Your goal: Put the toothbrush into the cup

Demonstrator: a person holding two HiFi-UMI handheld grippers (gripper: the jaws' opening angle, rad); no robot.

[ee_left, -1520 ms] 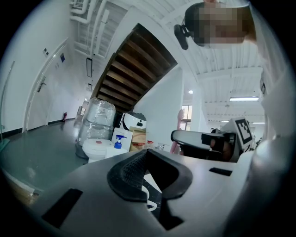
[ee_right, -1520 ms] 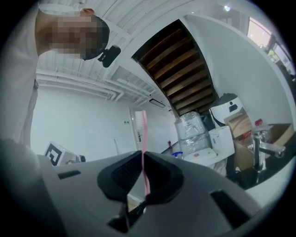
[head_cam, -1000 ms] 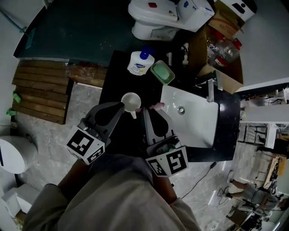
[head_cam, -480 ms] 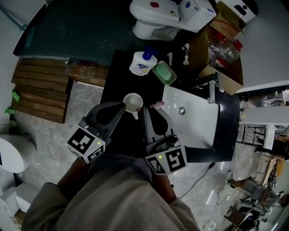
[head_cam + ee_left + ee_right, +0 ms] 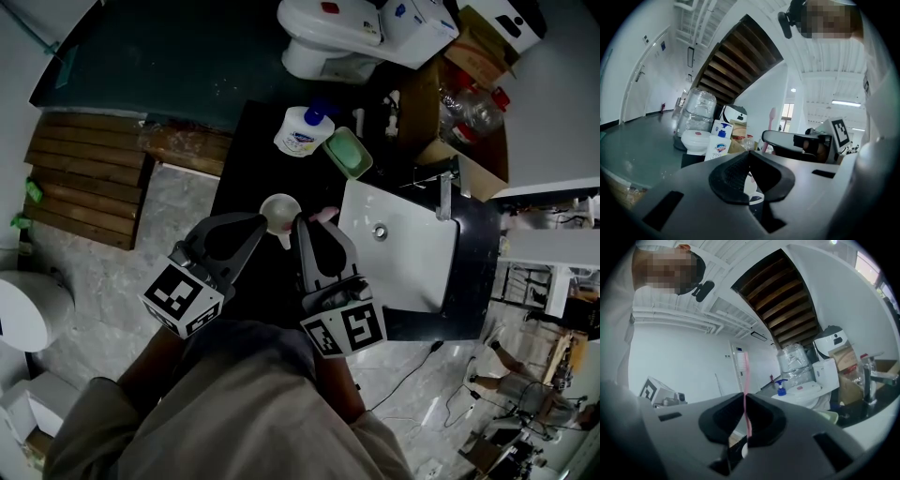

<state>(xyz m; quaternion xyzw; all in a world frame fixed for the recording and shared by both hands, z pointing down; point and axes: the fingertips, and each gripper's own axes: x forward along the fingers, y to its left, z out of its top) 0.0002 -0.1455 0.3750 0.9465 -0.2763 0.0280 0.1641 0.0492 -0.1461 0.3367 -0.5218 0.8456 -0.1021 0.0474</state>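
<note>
A white cup (image 5: 279, 211) stands over the black counter (image 5: 246, 150), just left of the sink. My left gripper (image 5: 260, 219) is shut on the cup at its near side, and the cup's white handle (image 5: 752, 185) shows between the closed jaws. My right gripper (image 5: 300, 223) is shut on a thin pink toothbrush (image 5: 746, 397), which stands upright with its bristles (image 5: 741, 363) on top. In the head view the toothbrush's pink end (image 5: 324, 216) pokes out just right of the cup. The two grippers sit side by side, almost touching.
Behind the cup are a white soap bottle (image 5: 304, 129) and a green soap dish (image 5: 349, 153). The white sink (image 5: 412, 267) with its faucet (image 5: 443, 192) lies to the right. A toilet (image 5: 330, 28) and a cardboard box (image 5: 469, 103) stand beyond the counter.
The view has shifted a little. Both grippers keep their holds and stay close together by the cup.
</note>
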